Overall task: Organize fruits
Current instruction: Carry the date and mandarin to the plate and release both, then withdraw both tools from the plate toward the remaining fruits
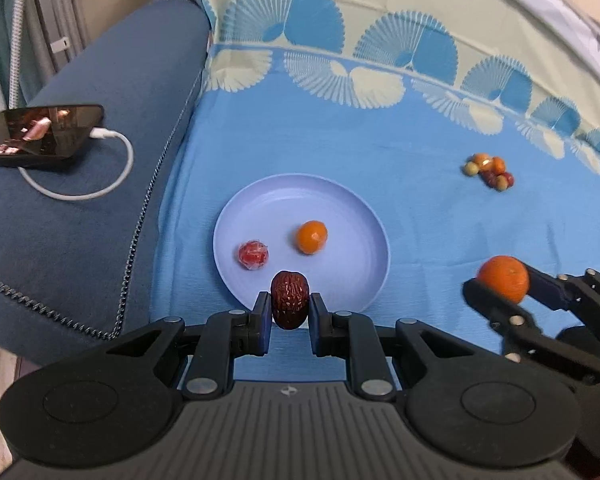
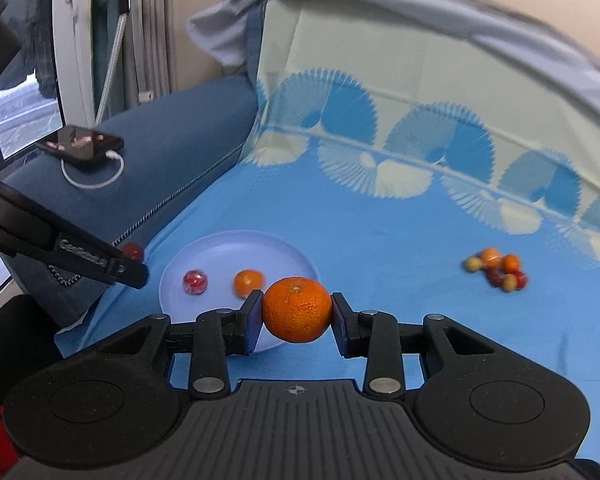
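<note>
Lilac plate (image 1: 364, 216) is already holding a small orange (image 1: 311, 237) and a wrapped red fruit (image 1: 253, 255), while the left gripper (image 1: 289, 307) is pinching a date (image 1: 290, 299), the right gripper (image 2: 297, 316) is squeezing a tangerine (image 2: 297, 309), and a pile (image 1: 490, 171) is waiting on the cloth (image 1: 380, 152).

Black plastic left claw (image 1: 289, 308), blue pads (image 1: 265, 312), silver screws.
</note>
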Motion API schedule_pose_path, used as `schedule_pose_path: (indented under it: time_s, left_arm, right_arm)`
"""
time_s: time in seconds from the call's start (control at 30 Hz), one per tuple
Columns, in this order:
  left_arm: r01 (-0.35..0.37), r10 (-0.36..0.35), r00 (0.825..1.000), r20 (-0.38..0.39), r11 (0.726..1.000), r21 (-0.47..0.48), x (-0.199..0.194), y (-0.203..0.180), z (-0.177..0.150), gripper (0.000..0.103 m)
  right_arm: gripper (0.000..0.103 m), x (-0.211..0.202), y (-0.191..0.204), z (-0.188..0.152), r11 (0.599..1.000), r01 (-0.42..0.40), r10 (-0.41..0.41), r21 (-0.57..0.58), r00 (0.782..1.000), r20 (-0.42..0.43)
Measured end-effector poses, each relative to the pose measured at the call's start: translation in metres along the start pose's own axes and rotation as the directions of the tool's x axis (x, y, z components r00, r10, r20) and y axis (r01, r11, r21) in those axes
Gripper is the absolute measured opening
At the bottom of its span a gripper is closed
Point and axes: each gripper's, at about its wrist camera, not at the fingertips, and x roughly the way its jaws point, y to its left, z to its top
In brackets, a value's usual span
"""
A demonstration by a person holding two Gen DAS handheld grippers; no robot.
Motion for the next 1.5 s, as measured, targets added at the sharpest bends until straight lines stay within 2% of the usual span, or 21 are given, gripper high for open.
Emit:
schedule_pose_path:
  time_s: [0.3,0.53,0.73,0.77,0.8,0.83,0.87,0.9,0.97,1.03,1.13,1.3,1.37,1.5]
  left_arm:
    - [-0.009,0.012,0.993,-0.114,1.000,0.020,0.065,0.003,0.016,0.020]
    - [-0.015,0.020,0.977,-0.213,1.000,0.025,0.119,0.010,0.021,0.020]
    - [-0.042,0.049,0.973,-0.227,0.998,0.038,0.144,0.014,0.029,0.022]
    - [-0.047,0.054,0.975,-0.217,0.998,0.038,0.145,0.014,0.032,0.035]
    - [-0.045,0.051,0.978,-0.204,0.998,0.035,0.144,0.014,0.035,0.065]
    - [-0.042,0.046,0.981,-0.188,0.999,0.027,0.142,0.015,0.037,0.083]
    - [-0.048,0.049,0.984,-0.171,0.999,0.011,0.138,0.016,0.040,0.102]
    - [-0.050,0.048,0.988,-0.150,0.999,-0.009,0.132,0.017,0.040,0.103]
    - [-0.015,0.011,0.989,-0.146,1.000,-0.021,0.121,0.019,0.040,0.103]
    - [-0.025,0.021,0.988,-0.151,0.999,-0.023,0.110,0.021,0.036,0.103]
    - [-0.056,0.052,0.991,-0.122,0.998,-0.029,0.084,0.022,0.023,0.103]
    - [-0.081,0.076,0.987,-0.140,0.996,-0.033,0.052,0.016,-0.006,0.103]
    - [-0.093,0.088,0.986,-0.139,0.995,-0.029,0.045,0.013,-0.014,0.103]
    - [-0.102,0.099,0.988,-0.116,0.994,-0.025,0.024,0.007,-0.027,0.103]
  right_arm:
    - [0.038,0.071,0.005,-0.001,0.999,-0.039,0.036,-0.023,0.993,-0.116]
    - [0.038,0.115,0.005,-0.005,0.997,-0.066,0.056,-0.050,0.982,-0.178]
    - [0.039,0.142,0.008,-0.007,0.989,-0.086,0.061,-0.119,0.978,-0.201]
    - [0.040,0.146,0.007,-0.006,0.987,-0.090,0.062,-0.130,0.977,-0.202]
    - [0.050,0.151,0.006,-0.004,0.986,-0.098,0.068,-0.138,0.976,-0.206]
    - [0.059,0.153,0.005,-0.001,0.985,-0.099,0.068,-0.144,0.976,-0.205]
    - [0.077,0.153,0.003,0.002,0.986,-0.085,0.056,-0.144,0.980,-0.193]
    - [0.086,0.150,0.001,0.005,0.988,-0.066,0.041,-0.142,0.984,-0.176]
    - [0.090,0.140,-0.003,0.010,0.991,-0.022,0.003,-0.134,0.990,-0.140]
    - [0.092,0.127,-0.006,0.010,0.992,0.010,-0.029,-0.127,0.989,-0.147]
    - [0.096,0.100,-0.008,0.002,0.996,-0.010,-0.006,-0.090,0.985,-0.174]
    - [0.099,0.054,-0.002,-0.018,0.999,-0.020,0.013,-0.035,0.979,-0.205]
    - [0.099,0.040,0.002,-0.018,0.999,-0.024,0.017,-0.035,0.983,-0.185]
    - [0.102,0.012,0.007,-0.015,0.997,0.002,-0.009,-0.074,0.996,-0.092]
